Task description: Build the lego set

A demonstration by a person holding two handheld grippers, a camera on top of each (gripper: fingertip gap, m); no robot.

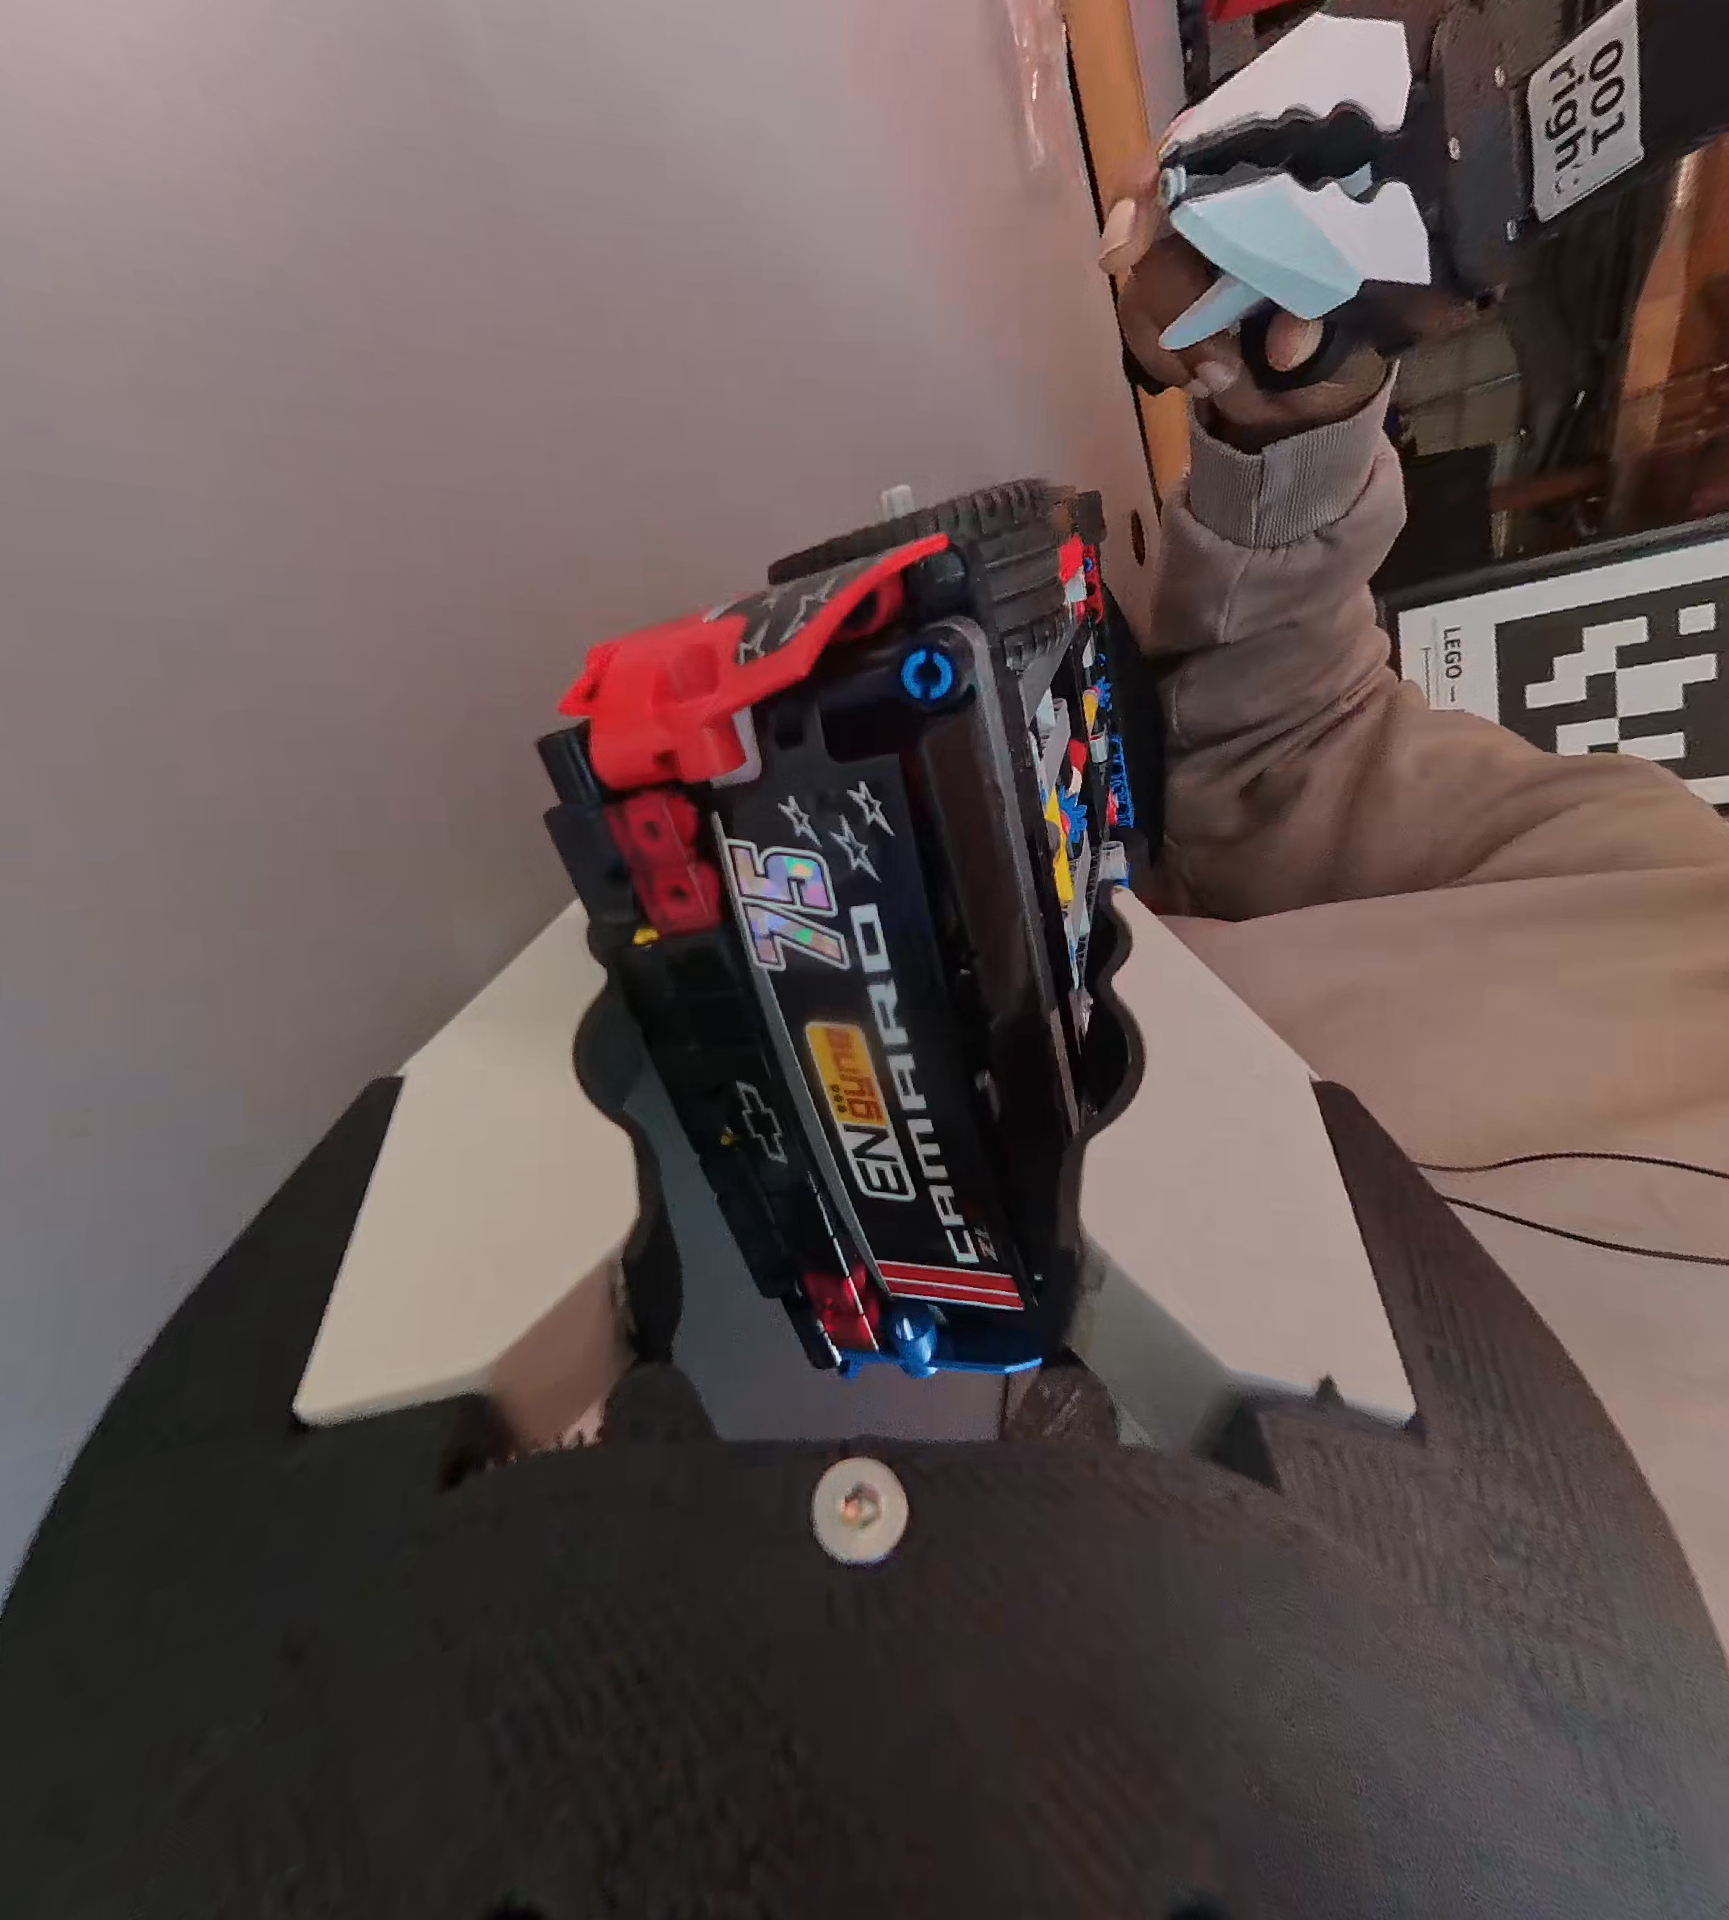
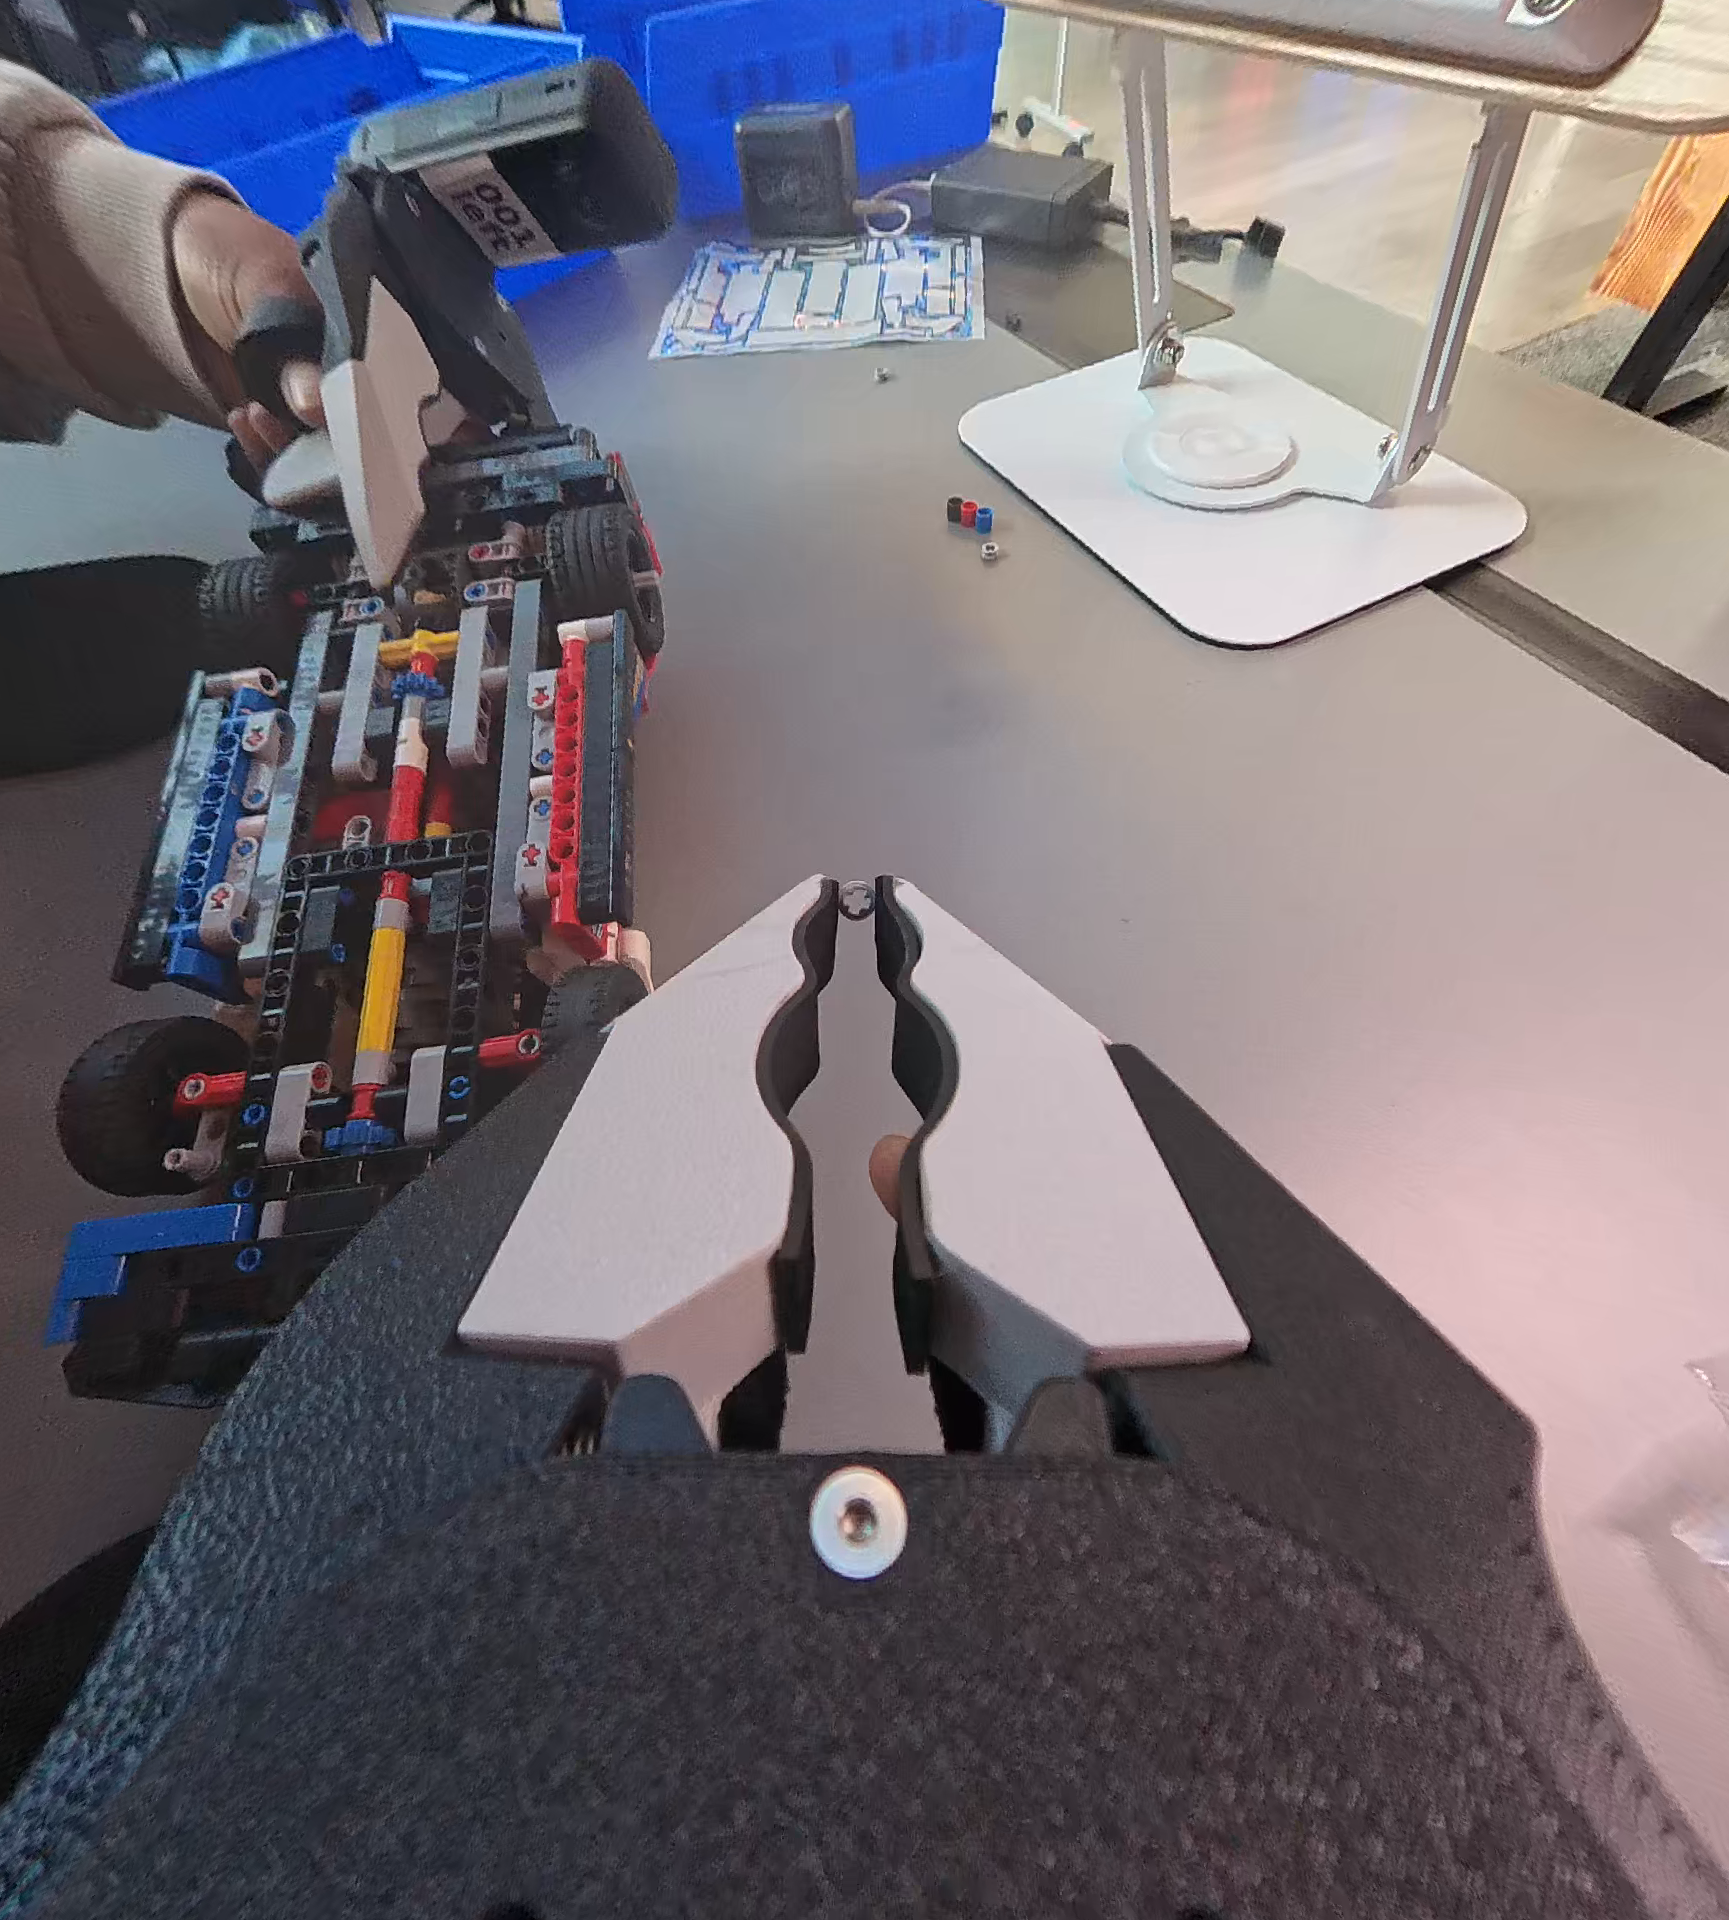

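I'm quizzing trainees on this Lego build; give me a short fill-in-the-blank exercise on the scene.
1. The left tongs are shut on the Lego ____.
2. The right tongs pinch a tiny grey ____ at their tips.
3. The car shows its ____ in the right wrist view.

Missing words: car; ring; underside

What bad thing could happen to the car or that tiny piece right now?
1. The right gripper pinches a tiny grey ring only at its very tips; it could pop out and roll across the table.
2. The left gripper holds the lego car by one end, turned on its side, so pushing a part in could twist it loose.
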